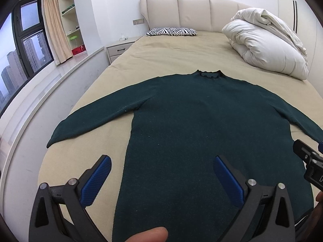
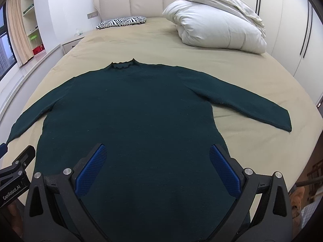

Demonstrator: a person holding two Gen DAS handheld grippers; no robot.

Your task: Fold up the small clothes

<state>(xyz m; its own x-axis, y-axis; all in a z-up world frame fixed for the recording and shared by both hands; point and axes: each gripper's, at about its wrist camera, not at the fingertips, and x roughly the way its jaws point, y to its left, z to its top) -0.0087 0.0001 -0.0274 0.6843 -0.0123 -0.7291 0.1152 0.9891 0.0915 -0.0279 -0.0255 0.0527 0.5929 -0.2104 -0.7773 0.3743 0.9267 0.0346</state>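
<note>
I see the bed (image 1: 161, 48) filling most of both views, its tan cover running from the lower edge up to the padded headboard (image 1: 193, 12) at the top centre. Spread flat across the cover in the middle of each frame lies the dark green sweater (image 1: 201, 125), collar toward the headboard, both sleeves stretched out to the sides; in the right wrist view its sleeve (image 2: 252, 104) reaches toward the right edge of the frame. A rolled white duvet (image 1: 266, 46) sits on the bed in the upper right, and a zebra-print pillow (image 1: 171, 31) rests against the headboard at upper centre. A window (image 1: 22, 46) occupies the upper left of the left wrist view.

My left gripper (image 1: 161, 179) hangs at the bottom centre over the sweater's lower body, jaws spread wide with nothing between them. My right gripper (image 2: 157, 169) sits likewise at the bottom centre of its own view, jaws wide apart, above the fabric and gripping nothing.
</note>
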